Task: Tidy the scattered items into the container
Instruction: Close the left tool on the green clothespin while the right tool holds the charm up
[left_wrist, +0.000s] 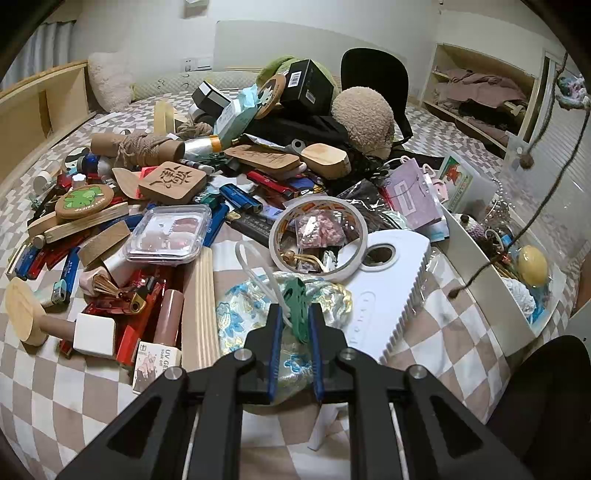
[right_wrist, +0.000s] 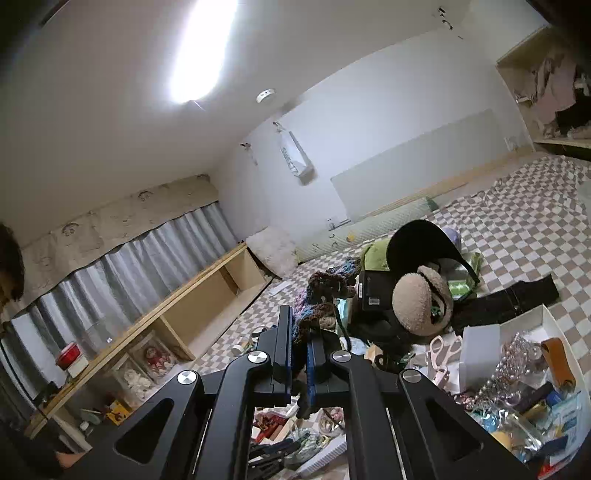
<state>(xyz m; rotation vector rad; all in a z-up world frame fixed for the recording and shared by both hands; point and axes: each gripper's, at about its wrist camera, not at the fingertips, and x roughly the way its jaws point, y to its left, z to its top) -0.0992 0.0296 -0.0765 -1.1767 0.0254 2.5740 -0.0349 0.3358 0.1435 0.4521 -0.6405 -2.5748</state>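
On a checkered bed (left_wrist: 92, 387) strewn with lighters, wooden blocks and boxes, we work toward the white container (left_wrist: 476, 258) that stands at the right edge of the heap, already part filled. Our left hand-held gripper (left_wrist: 295, 314) is low over the bedding, its blue-padded jaws drawn in on a green clip (left_wrist: 297, 306) that lies atop a blue-and-gold pouch (left_wrist: 255, 314); the clip's long axis runs away from us, in line with the fingers. From this gripper the container lies to the right and a little ahead, near, past a white comb (left_wrist: 391, 295). Our right hand-held gripper (right_wrist: 301, 328) is raised and tilted up toward wall and ceiling, pinching a dark knitted piece (right_wrist: 325, 291) whose yarn trails down; in the right wrist view the container (right_wrist: 569, 354) sits to its lower right, so we judge this hand the nearer to a drop. The left hand, we judge, must lift the clip clear of the pouch, which may drag along, then swing right.
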